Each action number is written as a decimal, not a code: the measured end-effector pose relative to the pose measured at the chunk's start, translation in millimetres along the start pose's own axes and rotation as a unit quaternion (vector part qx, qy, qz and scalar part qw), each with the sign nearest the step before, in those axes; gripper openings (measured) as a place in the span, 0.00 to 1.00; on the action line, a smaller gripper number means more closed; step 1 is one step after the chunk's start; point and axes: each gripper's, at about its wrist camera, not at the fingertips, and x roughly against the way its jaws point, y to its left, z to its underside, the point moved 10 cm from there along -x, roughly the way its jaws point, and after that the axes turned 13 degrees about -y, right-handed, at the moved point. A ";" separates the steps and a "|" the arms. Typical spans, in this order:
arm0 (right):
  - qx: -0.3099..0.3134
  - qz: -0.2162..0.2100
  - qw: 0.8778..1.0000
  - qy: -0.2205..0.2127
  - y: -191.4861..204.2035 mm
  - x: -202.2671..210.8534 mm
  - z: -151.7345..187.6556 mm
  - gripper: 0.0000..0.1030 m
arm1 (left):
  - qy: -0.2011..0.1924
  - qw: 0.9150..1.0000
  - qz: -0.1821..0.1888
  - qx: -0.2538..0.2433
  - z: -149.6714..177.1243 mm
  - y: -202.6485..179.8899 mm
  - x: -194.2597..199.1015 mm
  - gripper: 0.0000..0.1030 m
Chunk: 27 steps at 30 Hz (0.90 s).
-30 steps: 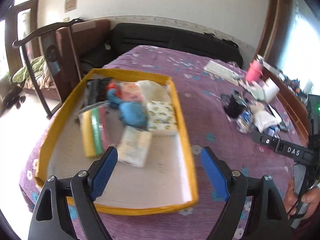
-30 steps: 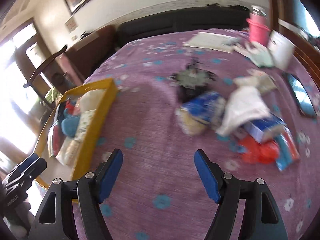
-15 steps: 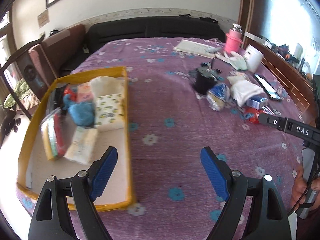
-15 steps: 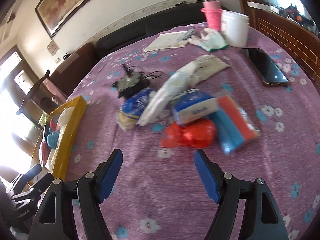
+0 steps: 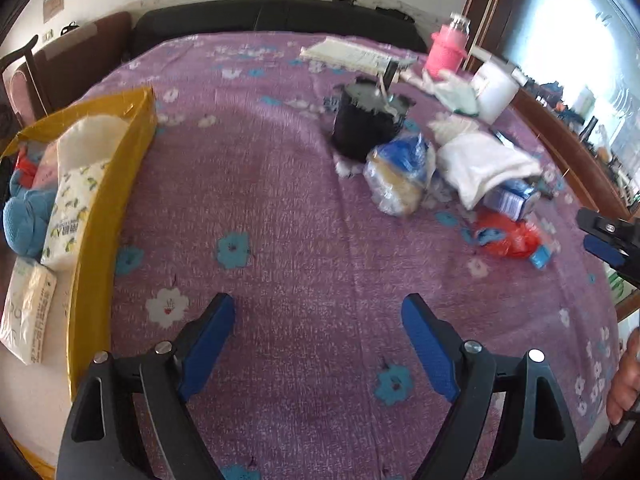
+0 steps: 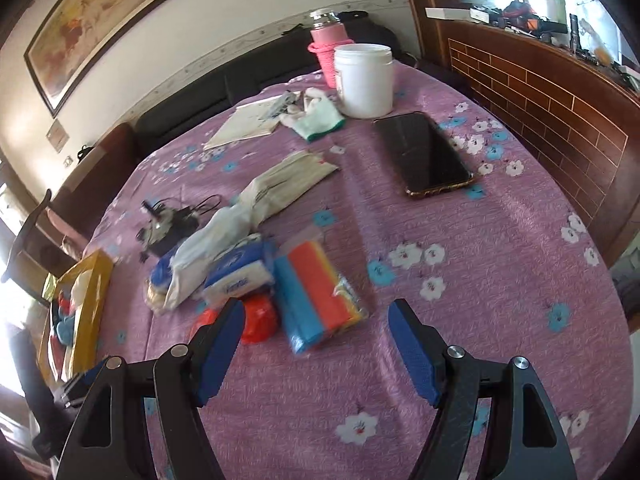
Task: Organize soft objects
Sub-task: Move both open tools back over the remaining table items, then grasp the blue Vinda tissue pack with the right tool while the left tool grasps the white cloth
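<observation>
Above the purple cloth, left tool and right tool gape wide, empty.

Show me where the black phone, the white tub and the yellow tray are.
black phone (image 6: 426, 156): right wrist view, middle of its screen.
white tub (image 6: 364, 84): right wrist view, its front wall.
yellow tray (image 5: 102, 216): left wrist view, its near side wall.
</observation>
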 end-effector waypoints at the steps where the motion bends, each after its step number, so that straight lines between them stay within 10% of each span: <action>1: 0.003 0.002 1.000 0.000 2.1 -3.9 -5.3 0.76 | 0.002 1.000 0.003 0.004 1.0 0.9 -0.5 0.84; 12: 0.019 -0.020 0.996 0.080 78.4 -99.5 -39.6 0.76 | -0.017 0.995 0.070 0.063 -3.1 2.2 3.1 0.96; 14: 0.014 -0.019 0.994 0.104 85.4 -116.0 -31.2 0.61 | -0.019 0.995 0.074 0.068 -3.2 1.9 3.9 0.96; 16: 0.012 -0.039 0.990 0.137 94.9 -121.6 -15.7 0.23 | -0.021 0.994 0.078 0.072 -3.7 1.4 4.7 0.96; 27: 0.118 -0.207 0.949 0.209 165.0 -30.4 68.4 0.19 | -0.023 0.992 0.087 0.082 -3.6 2.4 6.4 0.97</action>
